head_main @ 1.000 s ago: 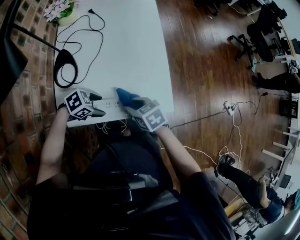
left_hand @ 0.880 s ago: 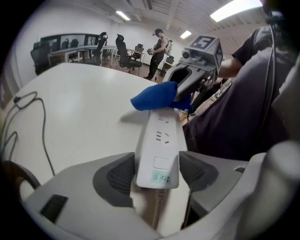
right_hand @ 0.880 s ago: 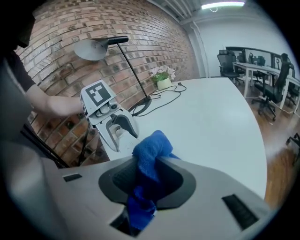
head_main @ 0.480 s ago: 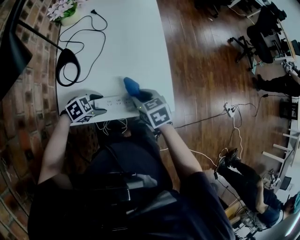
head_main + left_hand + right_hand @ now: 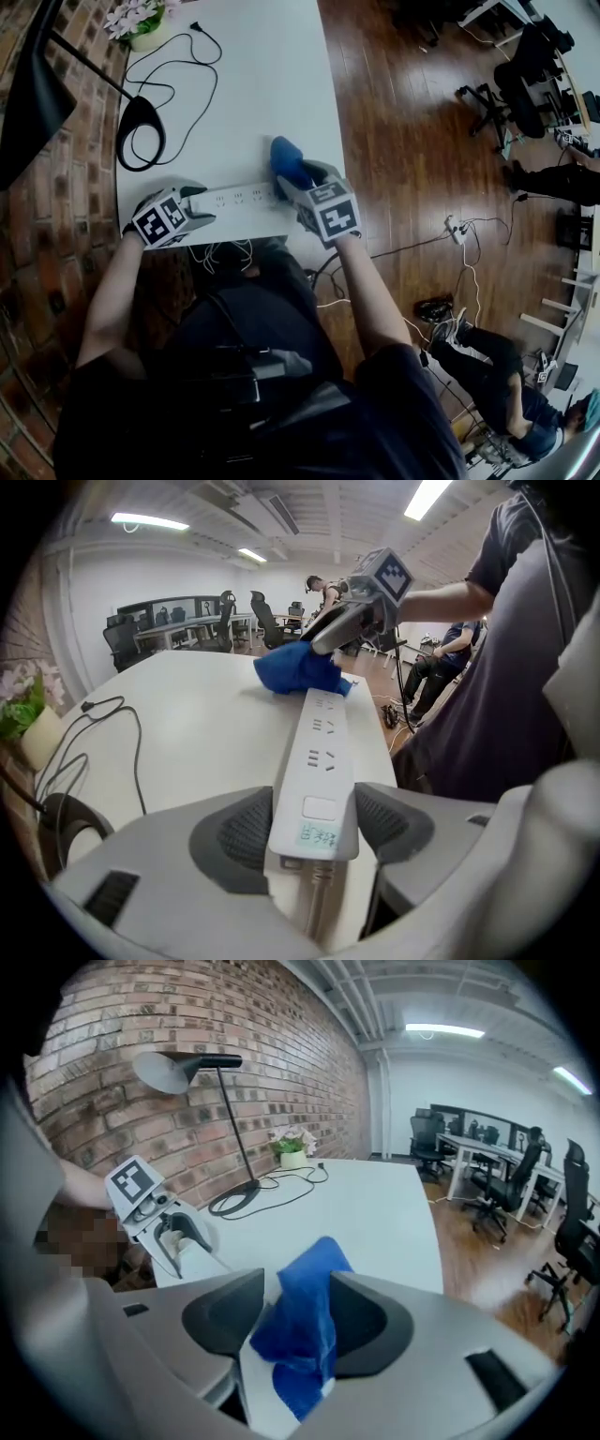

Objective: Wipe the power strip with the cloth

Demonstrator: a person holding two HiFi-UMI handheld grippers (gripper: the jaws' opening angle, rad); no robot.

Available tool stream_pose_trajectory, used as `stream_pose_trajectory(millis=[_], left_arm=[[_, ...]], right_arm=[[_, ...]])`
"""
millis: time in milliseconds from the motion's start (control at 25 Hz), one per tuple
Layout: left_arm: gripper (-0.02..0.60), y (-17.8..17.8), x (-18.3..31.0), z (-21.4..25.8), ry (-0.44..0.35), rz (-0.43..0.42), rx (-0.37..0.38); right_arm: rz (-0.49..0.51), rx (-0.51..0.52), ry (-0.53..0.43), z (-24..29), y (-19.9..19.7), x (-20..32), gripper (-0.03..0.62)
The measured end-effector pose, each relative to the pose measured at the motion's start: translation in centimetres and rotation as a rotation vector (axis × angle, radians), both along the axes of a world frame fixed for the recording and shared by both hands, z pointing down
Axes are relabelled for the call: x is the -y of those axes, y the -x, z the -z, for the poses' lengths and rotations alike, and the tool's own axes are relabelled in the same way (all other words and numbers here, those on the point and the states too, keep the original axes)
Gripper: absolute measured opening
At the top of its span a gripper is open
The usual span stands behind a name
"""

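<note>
The left gripper (image 5: pixel 314 834) has its fingers (image 5: pixel 232 841) closed on the near-left end of the strip (image 5: pixel 321 752). One pad presses each long side, just beside the switch and a small label. The strip lies flat along the near edge of the desk (image 5: pixel 262 84), running left to right. Its white cord (image 5: pixel 225 253) hangs off that edge below the gripper.

The right gripper (image 5: pixel 298 1309) is at the strip's right end. Its fingers (image 5: pixel 375 1321) have just been opening and stand well apart, with the blue cloth (image 5: pixel 305 1326) bunched loosely between them. The cloth leans against one pad, and a gap shows between it and the other. In the head view the cloth rests on the right end of the strip and spills onto the desk just beyond it, on the far side.

The desk is white. At its far left stands a black lamp (image 5: pixel 141 111), with a black cable (image 5: pixel 195 26) looping beside it. A pot of pale flowers (image 5: pixel 139 19) sits in the far-left corner. A brick wall (image 5: pixel 187 1044) runs along the desk's left side. To the right is a dark wood floor (image 5: pixel 412 122) with loose cables lying on it. Farther off are office chairs (image 5: pixel 492 1199) and more desks. Another person (image 5: pixel 487 370) is on the floor at the near right.
</note>
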State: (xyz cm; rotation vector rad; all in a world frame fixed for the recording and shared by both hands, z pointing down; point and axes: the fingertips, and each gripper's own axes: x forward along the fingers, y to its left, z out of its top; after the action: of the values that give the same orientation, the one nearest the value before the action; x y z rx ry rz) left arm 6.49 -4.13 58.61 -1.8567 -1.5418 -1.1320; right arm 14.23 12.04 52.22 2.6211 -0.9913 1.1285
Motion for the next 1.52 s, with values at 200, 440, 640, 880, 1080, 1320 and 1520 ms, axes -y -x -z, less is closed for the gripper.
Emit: stream_pose_trajectory(millis=[200,440,640,880,1080,1320,1520], left_arm=[[0.285,0.3,-0.1,0.2,-0.024,-0.029,-0.063],[0.284,1.1,0.1,0.2,-0.025,-0.045,-0.108],[0.282,1.5,0.1,0.1,-0.028,-0.065,-0.148],[0.282,2.0,0.5,0.0,-0.017,-0.073,-0.131],[0.285,2.0,1.0,0.0,-0.030,-0.077,-0.116],[0.282,-0.4,2.0,2.5,0.184,0.169,0.115],[0.283,-0.6,4.0,1.4,0.126,0.192,0.200]], right_arm=[[0.219,0.025,-0.063,1.7,2.3,3.6,0.301],[0.629,0.061,0.084,-0.9,5.5,10.4,0.301],[0.836,0.098,0.284,-5.4,7.0,11.3,0.303],[0.955,0.105,0.350,-7.6,9.0,11.1,0.278],[0.928,-0.027,0.350,-7.8,9.3,11.5,0.276],[0.915,-0.271,0.501,-7.7,8.9,11.1,0.276],[0.893,-0.496,0.668,-7.2,7.2,11.0,0.275]])
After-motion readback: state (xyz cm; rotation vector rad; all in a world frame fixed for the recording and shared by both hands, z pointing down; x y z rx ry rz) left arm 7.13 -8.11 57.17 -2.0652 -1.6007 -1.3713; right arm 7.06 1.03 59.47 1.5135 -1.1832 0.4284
